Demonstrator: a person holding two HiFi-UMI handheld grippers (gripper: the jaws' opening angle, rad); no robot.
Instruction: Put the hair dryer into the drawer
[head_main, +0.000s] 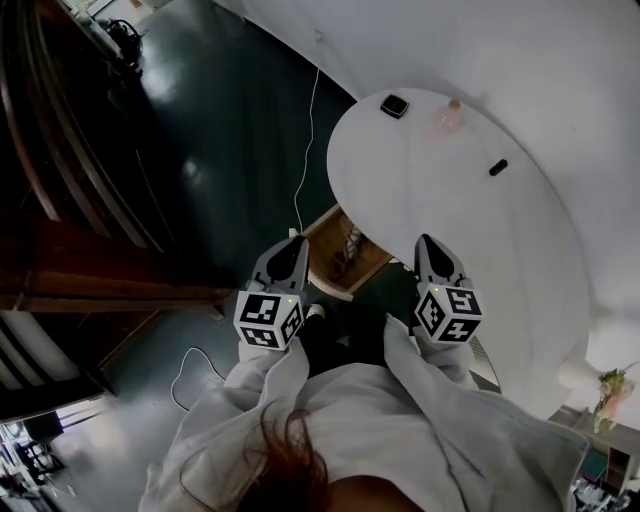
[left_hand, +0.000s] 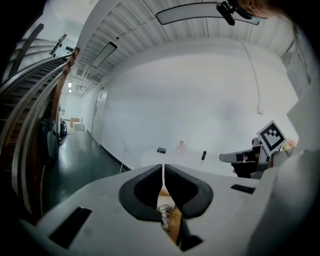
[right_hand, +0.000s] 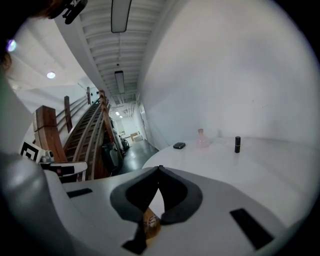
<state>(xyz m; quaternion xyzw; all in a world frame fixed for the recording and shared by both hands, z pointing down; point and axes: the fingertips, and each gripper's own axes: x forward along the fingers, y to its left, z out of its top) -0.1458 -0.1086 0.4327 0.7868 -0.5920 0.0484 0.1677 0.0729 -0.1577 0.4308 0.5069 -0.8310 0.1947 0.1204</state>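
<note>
A wooden drawer stands pulled open below the white table's near edge, between my two grippers. A pale coiled cord lies inside it; the hair dryer's body is too small to make out. My left gripper hangs over the drawer's left side, shut with nothing between its jaws. My right gripper is to the right of the drawer, over the table's edge, also shut and empty. In the left gripper view a bit of wood and the cord show below the closed tips. The right gripper view shows the same wood.
The white oval table carries a small black box, a pink bottle and a short black cylinder. A white cable runs along the dark floor. A wooden staircase rises at the left.
</note>
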